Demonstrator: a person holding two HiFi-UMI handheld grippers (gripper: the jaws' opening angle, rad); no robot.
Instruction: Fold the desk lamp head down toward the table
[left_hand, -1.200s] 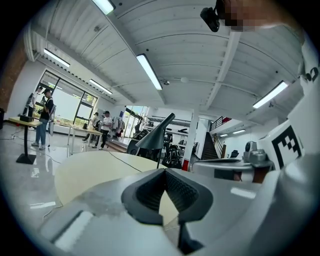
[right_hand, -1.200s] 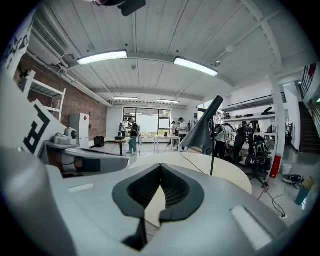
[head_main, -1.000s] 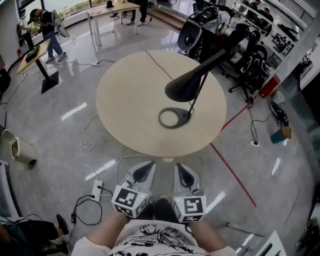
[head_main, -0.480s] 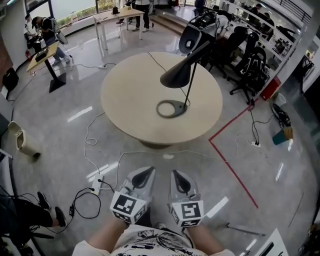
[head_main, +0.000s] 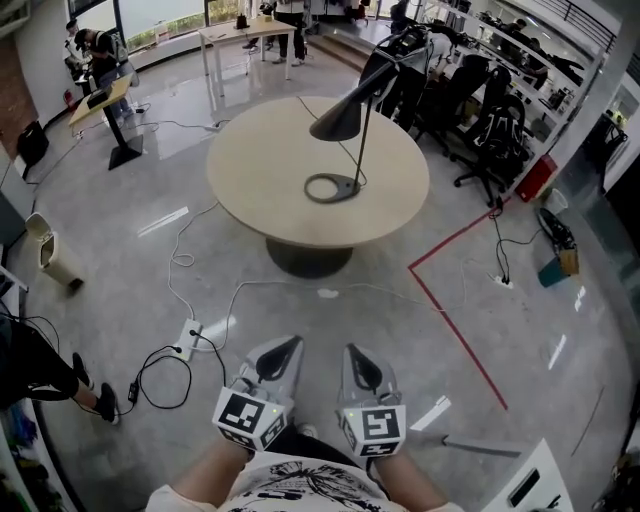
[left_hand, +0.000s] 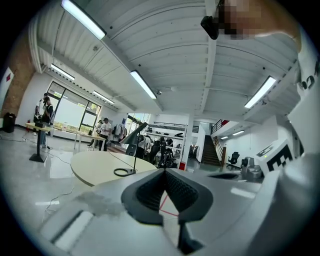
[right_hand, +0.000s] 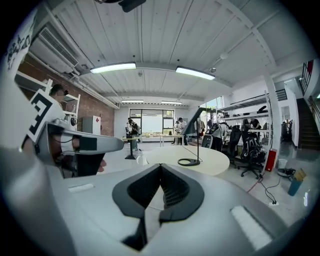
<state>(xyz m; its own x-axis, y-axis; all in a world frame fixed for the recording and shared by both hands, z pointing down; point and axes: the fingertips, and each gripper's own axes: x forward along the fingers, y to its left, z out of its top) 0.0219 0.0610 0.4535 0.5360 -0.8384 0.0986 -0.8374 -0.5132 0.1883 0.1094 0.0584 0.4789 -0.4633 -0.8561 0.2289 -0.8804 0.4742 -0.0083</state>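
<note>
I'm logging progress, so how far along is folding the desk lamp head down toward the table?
Done: nothing yet; the lamp head is raised on its stem above the ring base on the round table. In hand: nothing; the left gripper and right gripper are shut, empty, held near the person's body, far from the table. Remaining: approach, take the head, fold it down.

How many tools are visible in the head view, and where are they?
2: the left tool and the right tool, side by side, both shut, over the floor, short of the table.
</note>
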